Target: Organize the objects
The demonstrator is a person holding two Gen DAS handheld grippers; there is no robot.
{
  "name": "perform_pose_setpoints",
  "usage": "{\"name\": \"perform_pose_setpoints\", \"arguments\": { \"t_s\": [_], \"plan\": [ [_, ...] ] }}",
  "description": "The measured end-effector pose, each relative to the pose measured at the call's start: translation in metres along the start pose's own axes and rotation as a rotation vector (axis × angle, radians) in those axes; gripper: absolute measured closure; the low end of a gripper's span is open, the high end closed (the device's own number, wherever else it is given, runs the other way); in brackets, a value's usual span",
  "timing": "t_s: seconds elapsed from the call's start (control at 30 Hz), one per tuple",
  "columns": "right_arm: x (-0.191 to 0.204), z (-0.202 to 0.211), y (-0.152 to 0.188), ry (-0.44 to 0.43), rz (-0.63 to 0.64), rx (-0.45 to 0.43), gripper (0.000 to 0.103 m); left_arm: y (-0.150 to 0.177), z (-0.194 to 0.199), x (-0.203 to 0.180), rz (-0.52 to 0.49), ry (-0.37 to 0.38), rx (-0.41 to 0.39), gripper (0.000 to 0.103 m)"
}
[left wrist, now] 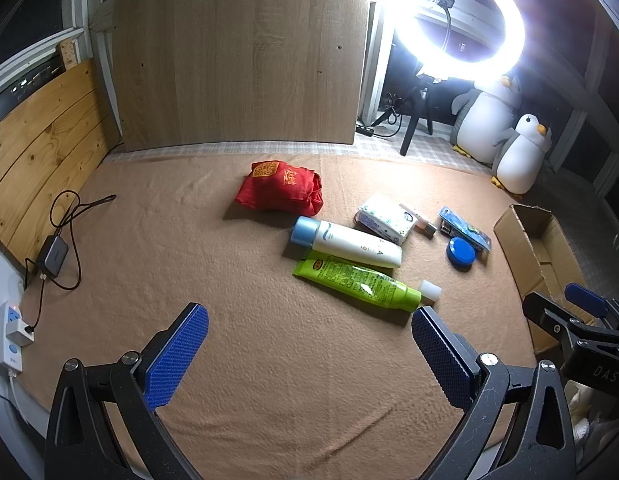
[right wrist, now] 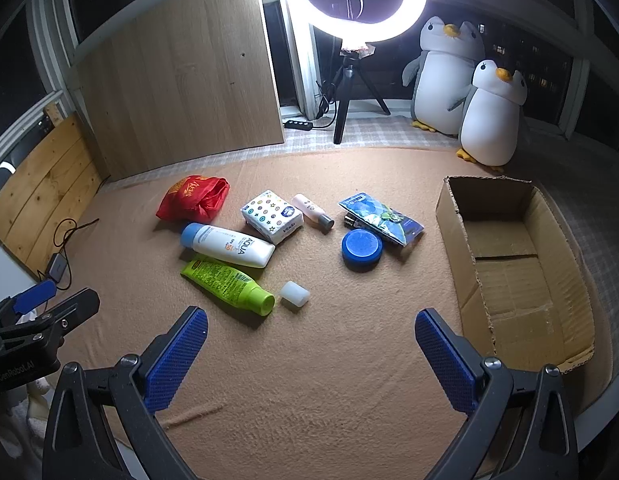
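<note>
Loose items lie on a tan blanket (right wrist: 309, 360): a red cloth bag (right wrist: 191, 198), a white AQUA bottle (right wrist: 229, 246), a green tube (right wrist: 227, 286), a small white cap (right wrist: 294, 293), a tissue pack (right wrist: 272, 216), a small pink bottle (right wrist: 312, 208), a blue round tin (right wrist: 362, 249) and a blue packet (right wrist: 383, 218). An open cardboard box (right wrist: 509, 264) stands to their right, with nothing in it. My right gripper (right wrist: 311, 330) is open and empty, short of the items. My left gripper (left wrist: 309, 328) is open and empty, just before the green tube (left wrist: 357, 280).
A ring light on a tripod (right wrist: 361, 0) and two penguin plush toys (right wrist: 491, 116) stand behind the blanket. A wooden panel (right wrist: 181, 76) leans at the back left. A charger with cables (left wrist: 53, 256) and a power strip (left wrist: 11, 334) lie at the left edge.
</note>
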State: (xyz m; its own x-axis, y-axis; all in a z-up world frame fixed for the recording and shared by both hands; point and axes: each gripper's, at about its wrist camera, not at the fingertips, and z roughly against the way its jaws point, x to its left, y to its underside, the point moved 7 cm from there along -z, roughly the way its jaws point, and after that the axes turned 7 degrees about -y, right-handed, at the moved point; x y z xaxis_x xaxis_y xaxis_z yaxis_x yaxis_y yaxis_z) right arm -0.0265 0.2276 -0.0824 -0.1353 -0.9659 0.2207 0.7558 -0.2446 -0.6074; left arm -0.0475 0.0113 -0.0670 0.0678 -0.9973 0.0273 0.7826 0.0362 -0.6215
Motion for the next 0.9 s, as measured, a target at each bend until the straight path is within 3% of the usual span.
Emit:
{"name": "perform_pose_setpoints", "arguments": {
  "t_s": [0.9],
  "plan": [
    [-0.009,-0.008,-0.001,0.005,-0.025,0.029,0.001,-0.004,-0.014,-0.012,-0.02,0.007,0.012,0.0]
  ]
}}
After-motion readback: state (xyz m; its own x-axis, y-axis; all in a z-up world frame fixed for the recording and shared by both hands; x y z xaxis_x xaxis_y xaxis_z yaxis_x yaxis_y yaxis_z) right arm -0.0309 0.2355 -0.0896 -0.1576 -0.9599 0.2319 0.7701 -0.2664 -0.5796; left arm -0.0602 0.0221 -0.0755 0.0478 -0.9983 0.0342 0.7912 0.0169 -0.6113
